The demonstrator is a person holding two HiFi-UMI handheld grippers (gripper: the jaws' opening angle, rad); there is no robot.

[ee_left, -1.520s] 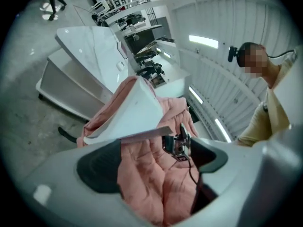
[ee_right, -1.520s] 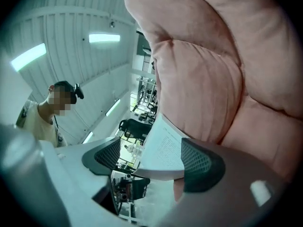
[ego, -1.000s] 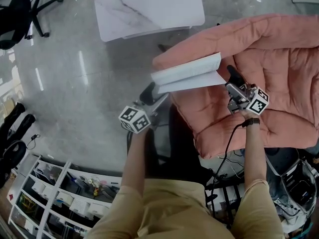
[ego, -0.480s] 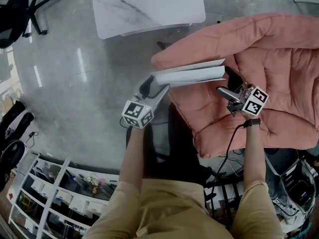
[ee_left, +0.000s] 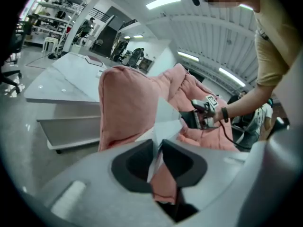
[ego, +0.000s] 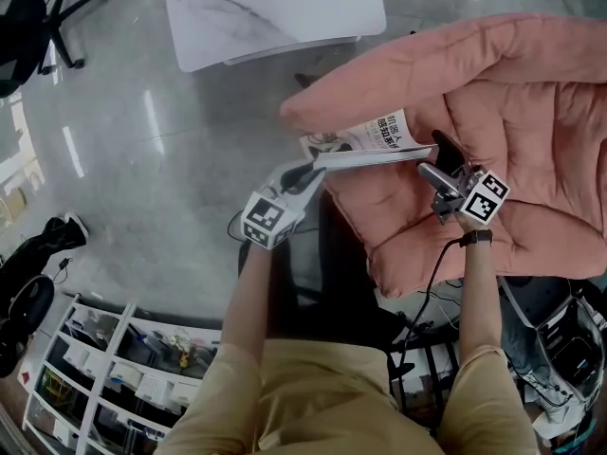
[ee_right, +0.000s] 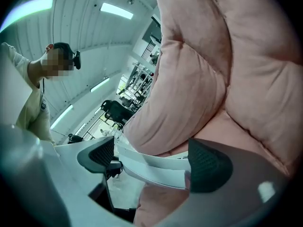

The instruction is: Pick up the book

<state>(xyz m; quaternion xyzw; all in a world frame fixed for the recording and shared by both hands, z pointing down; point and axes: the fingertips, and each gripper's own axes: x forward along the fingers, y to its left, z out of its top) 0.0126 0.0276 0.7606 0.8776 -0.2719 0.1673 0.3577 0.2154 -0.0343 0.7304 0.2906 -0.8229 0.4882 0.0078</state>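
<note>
The book (ego: 365, 140) is a thin white one with a printed cover, held just above the front of the pink cushioned chair (ego: 512, 112). My left gripper (ego: 308, 171) is at its left end, jaws closing, and the pads pinch the white pages (ee_left: 166, 119) between them (ee_left: 157, 150). At the book's right end my right gripper (ego: 432, 173) stands open. In the right gripper view the book (ee_right: 142, 170) lies across the wide gap between its jaws (ee_right: 152, 163), and the pads do not press on it.
A white marble-topped table (ego: 275, 12) stands beyond the chair on the grey floor. An office chair (ego: 28, 17) is at the far left and shelving (ego: 95, 377) at the lower left. A black cable (ego: 432, 273) hangs under the right arm.
The book has gone from open pages facing up to nearly closed with its cover showing. My left gripper moved up to its left end and closed on it. The right gripper sank slightly.
</note>
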